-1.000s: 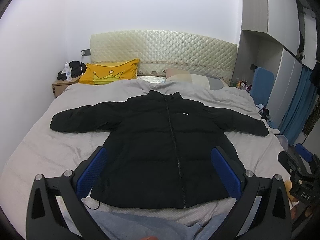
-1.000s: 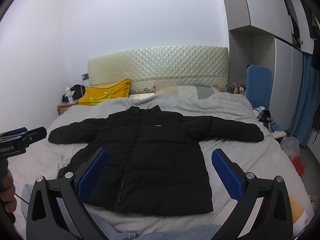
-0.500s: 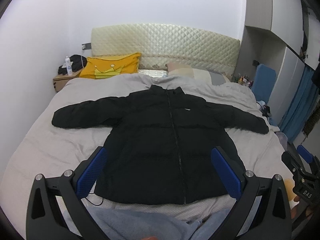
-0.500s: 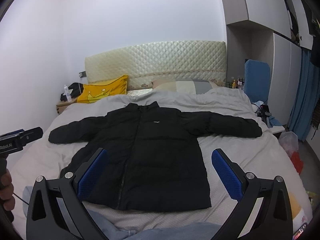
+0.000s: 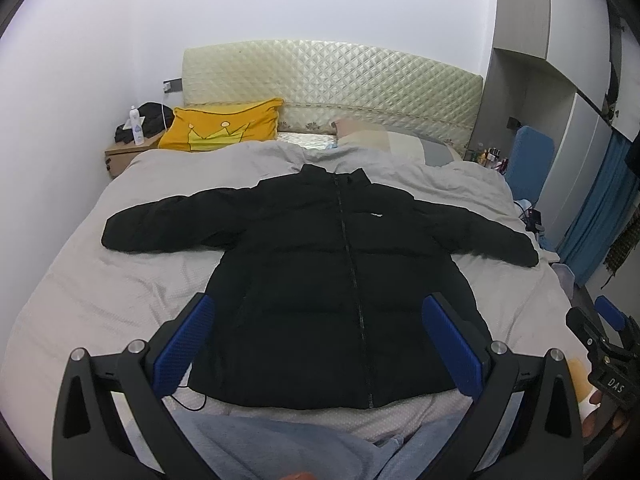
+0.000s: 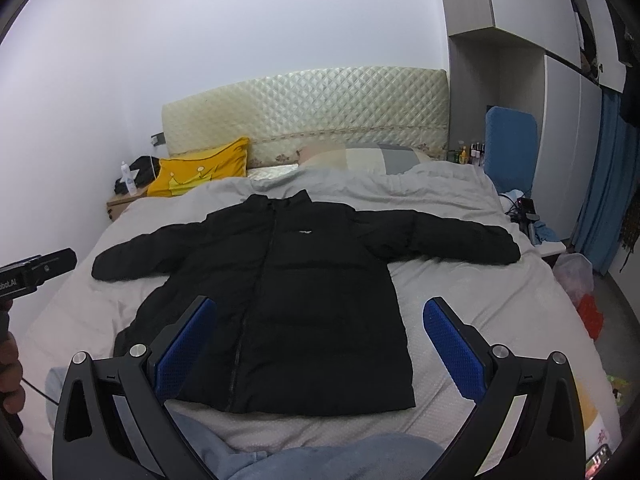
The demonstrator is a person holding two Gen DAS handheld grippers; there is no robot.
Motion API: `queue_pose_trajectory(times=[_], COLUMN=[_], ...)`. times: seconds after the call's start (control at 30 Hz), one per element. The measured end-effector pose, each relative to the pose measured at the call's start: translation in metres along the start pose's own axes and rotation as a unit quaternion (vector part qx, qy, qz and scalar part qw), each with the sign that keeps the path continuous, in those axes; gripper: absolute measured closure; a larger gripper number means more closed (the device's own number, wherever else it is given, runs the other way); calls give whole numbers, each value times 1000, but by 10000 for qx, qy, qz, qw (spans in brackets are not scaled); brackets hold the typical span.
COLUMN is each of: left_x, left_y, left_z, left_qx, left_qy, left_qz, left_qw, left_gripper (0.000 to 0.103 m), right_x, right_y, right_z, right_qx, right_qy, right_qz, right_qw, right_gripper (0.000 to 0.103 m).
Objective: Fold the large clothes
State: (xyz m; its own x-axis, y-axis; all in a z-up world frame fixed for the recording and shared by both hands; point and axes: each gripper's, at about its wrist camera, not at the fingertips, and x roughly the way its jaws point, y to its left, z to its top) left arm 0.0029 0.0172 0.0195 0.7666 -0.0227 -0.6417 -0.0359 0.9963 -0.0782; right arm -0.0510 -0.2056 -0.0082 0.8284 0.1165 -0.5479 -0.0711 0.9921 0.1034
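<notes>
A black puffer jacket [image 5: 332,280] lies flat and zipped on the grey bed [image 5: 100,292], front up, both sleeves spread out sideways, collar toward the headboard. It also shows in the right wrist view [image 6: 288,300]. My left gripper [image 5: 320,344] is open and empty, held above the jacket's hem at the foot of the bed. My right gripper [image 6: 320,344] is open and empty, held above the hem's right part. Neither touches the jacket.
A yellow crown pillow [image 5: 224,128] and a striped pillow [image 5: 384,146] lie at the quilted headboard [image 5: 332,76]. A nightstand with a bottle [image 5: 136,128] stands at the left. A blue chair [image 6: 510,144], wardrobes and bags [image 6: 580,280] are at the right. Blue-grey fabric [image 5: 280,448] lies nearest me.
Both grippers have tilted and risen slightly, so the jacket sits lower in both views. The jacket has not moved. Both grippers remain open.
</notes>
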Motion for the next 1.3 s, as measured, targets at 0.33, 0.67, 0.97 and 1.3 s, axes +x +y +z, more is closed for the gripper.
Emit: queue_pose_trajectory(times=[0.33, 0.67, 0.97, 1.3], left_x=[-8, -14, -15, 4], left_y=[-1, -3, -5, -16], left_z=[-2, -5, -8, -2], left_qx=[70, 110, 102, 250], left_qy=[-10, -37, -47, 138], left_qz=[-83, -118, -123, -232], left_qw=[9999, 9999, 9999, 9993], left_gripper=[0, 0, 0, 0], right_x=[-7, -10, -10, 8], right_y=[-3, -4, -3, -2], right_z=[4, 3, 1, 4], right_qx=[-1, 1, -1, 21], right_qy=[-73, -81, -101, 38], right_qz=[6, 5, -6, -105], right_qw=[10000, 10000, 9999, 9999], right_gripper=[0, 0, 0, 0])
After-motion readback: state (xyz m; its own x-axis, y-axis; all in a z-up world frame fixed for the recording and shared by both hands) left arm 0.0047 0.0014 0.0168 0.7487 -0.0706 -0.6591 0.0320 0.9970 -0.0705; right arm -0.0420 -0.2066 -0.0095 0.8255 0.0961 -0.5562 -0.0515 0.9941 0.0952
